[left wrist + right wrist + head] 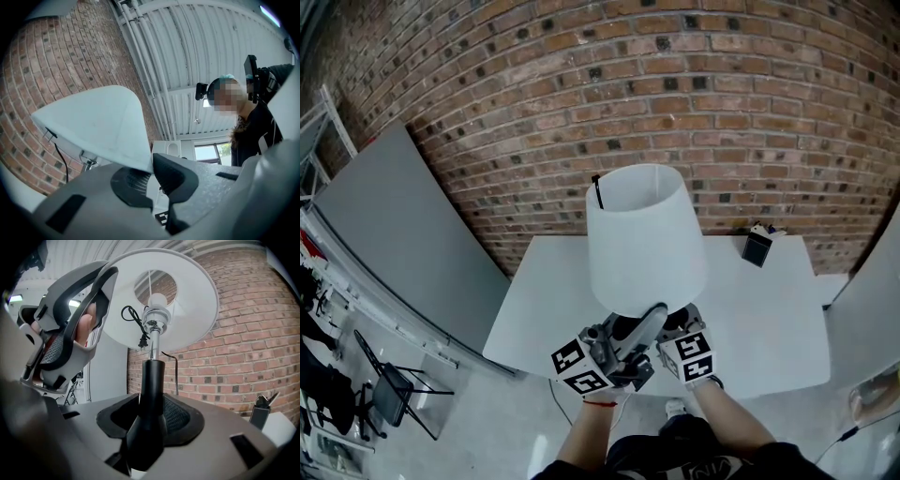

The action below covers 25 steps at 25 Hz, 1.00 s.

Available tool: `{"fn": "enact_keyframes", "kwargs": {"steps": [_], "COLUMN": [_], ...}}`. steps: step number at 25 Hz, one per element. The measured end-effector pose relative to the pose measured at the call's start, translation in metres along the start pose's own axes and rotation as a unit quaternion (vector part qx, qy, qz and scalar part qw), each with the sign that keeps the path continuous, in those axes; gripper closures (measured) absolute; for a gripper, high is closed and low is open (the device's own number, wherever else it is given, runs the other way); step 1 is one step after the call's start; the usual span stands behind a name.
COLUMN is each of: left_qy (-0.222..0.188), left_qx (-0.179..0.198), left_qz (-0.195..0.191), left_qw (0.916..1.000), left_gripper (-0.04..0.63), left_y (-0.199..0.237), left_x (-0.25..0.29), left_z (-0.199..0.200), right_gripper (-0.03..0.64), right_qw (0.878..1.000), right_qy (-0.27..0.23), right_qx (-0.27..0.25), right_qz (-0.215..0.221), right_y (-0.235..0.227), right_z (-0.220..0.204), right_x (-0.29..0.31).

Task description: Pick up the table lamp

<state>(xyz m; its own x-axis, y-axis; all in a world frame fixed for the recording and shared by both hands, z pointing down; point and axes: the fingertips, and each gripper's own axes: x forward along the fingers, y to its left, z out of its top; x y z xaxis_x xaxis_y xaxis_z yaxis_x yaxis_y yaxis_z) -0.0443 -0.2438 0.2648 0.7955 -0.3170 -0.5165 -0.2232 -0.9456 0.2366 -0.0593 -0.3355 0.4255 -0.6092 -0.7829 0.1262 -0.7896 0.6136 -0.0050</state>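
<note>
A white-shaded, black-stemmed table lamp is held over a white bench's near edge. Its stiff stem is clamped by the right hand-held gripper. Its light, probably crushable shade rim is pinched by the left hand-held gripper.

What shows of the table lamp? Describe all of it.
The table lamp has a white tapered shade, bulb, chrome neck, black stem and black cord bundled under the shade. The right hand-held gripper clamps the stem; the left hand-held gripper pinches the shade's lower rim. Its base is hidden.
</note>
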Motion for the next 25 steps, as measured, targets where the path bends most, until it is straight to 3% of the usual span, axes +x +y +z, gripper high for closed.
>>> {"fn": "enact_keyframes", "kwargs": {"steps": [25], "left_qy": [0.001], "left_qx": [0.047], "left_qz": [-0.031], "left_qw": [0.9984], "left_gripper": [0.577], "left_y": [-0.036], "left_x": [0.022], "left_z": [0.041], "right_gripper": [0.457], "right_qw": [0.998], "right_qy": [-0.064], "right_qx": [-0.017], "right_qz": [-0.010], "right_y": [0.007], "right_z": [0.064], "right_x": [-0.015]}}
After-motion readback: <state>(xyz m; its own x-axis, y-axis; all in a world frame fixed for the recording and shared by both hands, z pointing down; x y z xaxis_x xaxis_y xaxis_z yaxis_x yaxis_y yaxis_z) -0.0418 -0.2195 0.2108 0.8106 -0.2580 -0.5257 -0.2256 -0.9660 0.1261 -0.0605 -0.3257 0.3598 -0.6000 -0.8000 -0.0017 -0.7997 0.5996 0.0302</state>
